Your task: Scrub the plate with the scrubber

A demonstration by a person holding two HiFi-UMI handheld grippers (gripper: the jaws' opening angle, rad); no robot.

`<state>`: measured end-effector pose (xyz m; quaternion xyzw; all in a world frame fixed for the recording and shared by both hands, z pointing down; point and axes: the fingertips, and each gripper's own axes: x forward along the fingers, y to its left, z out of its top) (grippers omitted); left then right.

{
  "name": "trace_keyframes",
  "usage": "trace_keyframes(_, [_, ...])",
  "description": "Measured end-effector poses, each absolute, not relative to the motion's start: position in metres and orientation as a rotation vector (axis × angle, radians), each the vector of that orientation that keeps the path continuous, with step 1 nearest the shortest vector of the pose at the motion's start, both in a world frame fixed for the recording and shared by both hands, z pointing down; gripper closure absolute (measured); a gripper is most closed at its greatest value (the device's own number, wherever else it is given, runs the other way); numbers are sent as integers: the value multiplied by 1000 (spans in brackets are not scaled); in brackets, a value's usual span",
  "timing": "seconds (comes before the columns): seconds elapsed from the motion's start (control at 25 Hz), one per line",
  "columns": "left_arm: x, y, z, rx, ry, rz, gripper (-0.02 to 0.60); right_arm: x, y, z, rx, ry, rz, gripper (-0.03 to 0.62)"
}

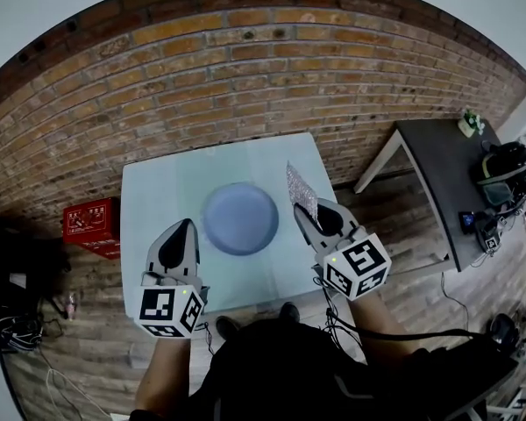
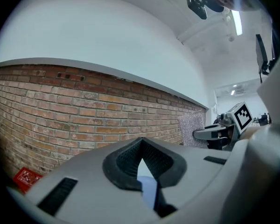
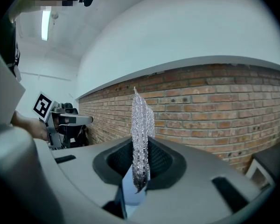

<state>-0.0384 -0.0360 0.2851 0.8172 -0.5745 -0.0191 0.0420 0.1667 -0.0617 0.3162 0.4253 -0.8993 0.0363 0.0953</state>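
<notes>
R gripper (image 1: 302,210) is clamping the sparkly scrubber (image 1: 300,185) upright, hovering beside the blue plate (image 1: 239,218) on the table (image 1: 153,191). L gripper (image 1: 189,226) is pinched shut, empty. Scrubbing's not started imo; next it's needing lowering onto the plate.

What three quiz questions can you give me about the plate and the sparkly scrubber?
1. True or false: the scrubber is lying on the plate.
2. Which one holds the scrubber? A: left gripper. B: right gripper.
3. Fill in: behind the table stands a ____ wall.

Key: 1 false, it is held up beside the plate; 2 B; 3 brick.
</notes>
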Motion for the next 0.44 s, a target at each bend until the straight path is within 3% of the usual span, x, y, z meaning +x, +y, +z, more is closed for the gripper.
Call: trace_keyframes(0.44, [-31, -25, 274, 2470, -1824, -98, 572, 180, -60, 313, 1235, -2698, 84, 523])
